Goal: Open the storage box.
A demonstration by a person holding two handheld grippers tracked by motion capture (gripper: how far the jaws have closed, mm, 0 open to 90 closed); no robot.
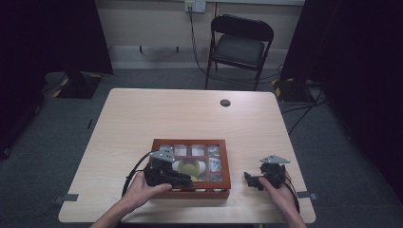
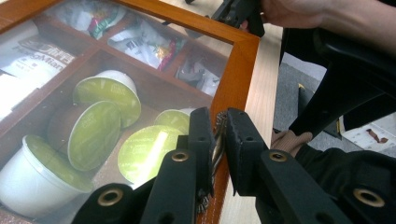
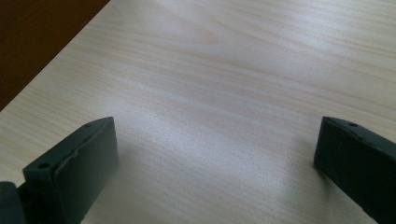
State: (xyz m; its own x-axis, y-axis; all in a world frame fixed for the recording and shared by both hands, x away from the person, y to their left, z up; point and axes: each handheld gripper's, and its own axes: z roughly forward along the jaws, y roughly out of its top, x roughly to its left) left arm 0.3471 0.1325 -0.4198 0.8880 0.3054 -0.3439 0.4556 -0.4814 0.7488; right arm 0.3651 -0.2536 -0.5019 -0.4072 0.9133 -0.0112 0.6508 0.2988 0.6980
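A wooden box [image 1: 190, 141] with a glass lid lies near the table's front edge. Through the glass I see green-topped capsules [image 2: 95, 133] and sachets [image 2: 140, 44] in separate compartments. My left gripper [image 1: 187, 179] reaches over the box's front rim. Its jaws [image 2: 219, 116] are shut on a small metal clasp [image 2: 217, 140] on the lid's wooden frame [image 2: 238, 60]. My right gripper [image 1: 249, 179] rests low over bare table to the right of the box. It stands open [image 3: 217, 140] with nothing between its fingers.
A dark corner of the box [image 3: 37, 37] shows at the upper left of the right gripper view. A round dark grommet [image 1: 225, 102] sits in the table's far side. A folding chair [image 1: 240, 42] stands beyond the table.
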